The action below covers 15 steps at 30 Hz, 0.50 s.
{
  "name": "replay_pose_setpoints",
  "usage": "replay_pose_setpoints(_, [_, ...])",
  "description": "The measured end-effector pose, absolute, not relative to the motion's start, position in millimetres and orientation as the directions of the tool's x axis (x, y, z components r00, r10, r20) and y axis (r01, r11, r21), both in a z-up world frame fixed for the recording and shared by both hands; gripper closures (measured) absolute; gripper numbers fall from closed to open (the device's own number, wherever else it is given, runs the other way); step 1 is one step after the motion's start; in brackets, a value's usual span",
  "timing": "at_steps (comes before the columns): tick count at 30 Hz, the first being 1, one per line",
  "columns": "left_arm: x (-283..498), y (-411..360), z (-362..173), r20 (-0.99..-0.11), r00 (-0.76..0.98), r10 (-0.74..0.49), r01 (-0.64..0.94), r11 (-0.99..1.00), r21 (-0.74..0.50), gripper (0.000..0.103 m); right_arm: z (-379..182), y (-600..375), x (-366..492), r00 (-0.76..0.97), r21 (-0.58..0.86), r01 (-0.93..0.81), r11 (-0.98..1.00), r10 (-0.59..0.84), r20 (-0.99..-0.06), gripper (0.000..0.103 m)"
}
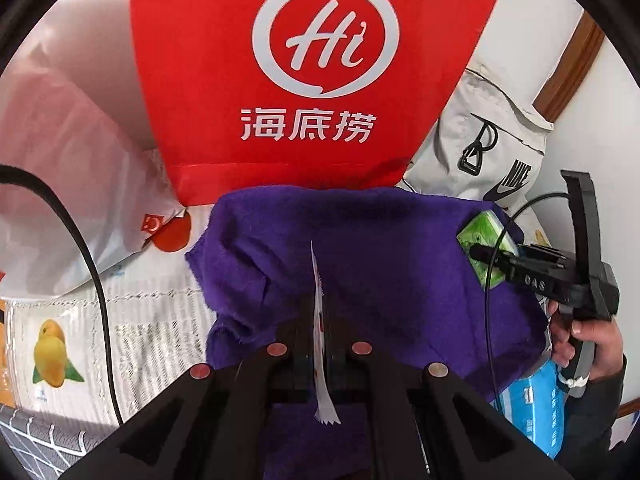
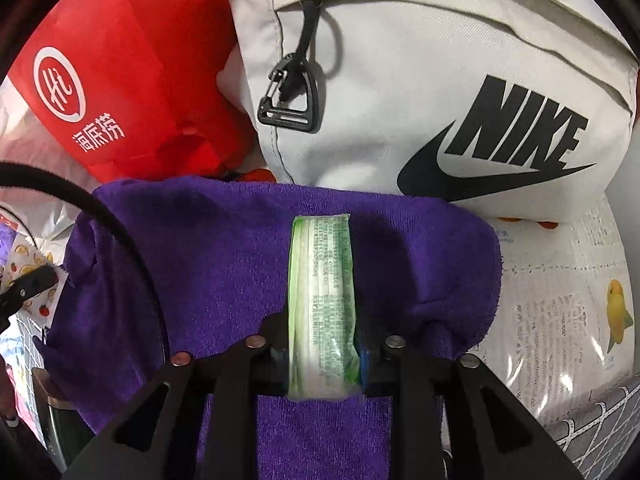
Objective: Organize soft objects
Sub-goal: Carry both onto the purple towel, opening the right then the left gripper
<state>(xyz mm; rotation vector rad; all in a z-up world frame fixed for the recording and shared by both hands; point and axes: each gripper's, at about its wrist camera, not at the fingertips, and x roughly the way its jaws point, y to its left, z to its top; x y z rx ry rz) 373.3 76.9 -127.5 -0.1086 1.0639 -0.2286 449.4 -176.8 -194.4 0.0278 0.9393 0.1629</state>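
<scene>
Covering fruit-print tablecloth [image 2: 560,300]: purple towel [image 2: 240,260] | left tool [image 1: 319,344] pinching thin packet [image 1: 320,320] | right tool [image 2: 322,354] pinching tissue pack [image 2: 322,280]

Bench covered by a glossy newsprint-pattern sheet [image 1: 152,312] printed with mangoes. On the sheet, a rumpled purple towel [image 1: 380,264] as the landmark. Directly behind the towel, a red paper bag [image 1: 312,60] standing upright, touching its far edge. Behind the towel to the right, a grey Nike bag [image 2: 420,80]. Left of the towel, a white plastic bag [image 1: 68,184]. Grey grid-pattern cloth [image 2: 600,432] at the sheet's near edge.
</scene>
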Motion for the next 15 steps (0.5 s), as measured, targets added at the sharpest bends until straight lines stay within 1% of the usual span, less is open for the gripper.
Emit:
replay_pose_setpoints(1, [376.7,75.5,-128.7,-0.856,0.46,-0.237,0.135,0.971,-0.197,0.098,-193.3,-175.5,448.2,0.583,0.08,-0.128,0.989,0.14,-0.8,0.05])
replay_pose_setpoints(2, [379.8,74.0,-129.7,-0.856,0.459,-0.238,0.136,0.971,-0.197,0.098,-191.3,-174.8,446.5,0.595,0.066,-0.125,0.99,0.128,-0.793,0.047])
replay_pose_setpoints(7, [398.8,70.3,-140.0,-0.867,0.426,-0.259,0.138,0.966,-0.221,0.098,-178.1,-176.0,431.7,0.623,0.04,-0.136,0.99,0.117,-0.773,0.046])
replay_pose_setpoints(13, [417.3,71.6,-150.7,-0.878,0.417,-0.235,0.114,0.972,-0.206,0.098,-152.7,-184.9,394.5,0.673,0.038,-0.139,0.99,0.122,-0.729,0.046])
replay_pose_setpoints(15, [421.6,70.6,-153.4,-0.878,0.416,-0.237,0.108,0.972,-0.211,0.098,-143.0,-187.2,375.3,0.697,0.059,-0.15,0.987,0.148,-0.701,0.043])
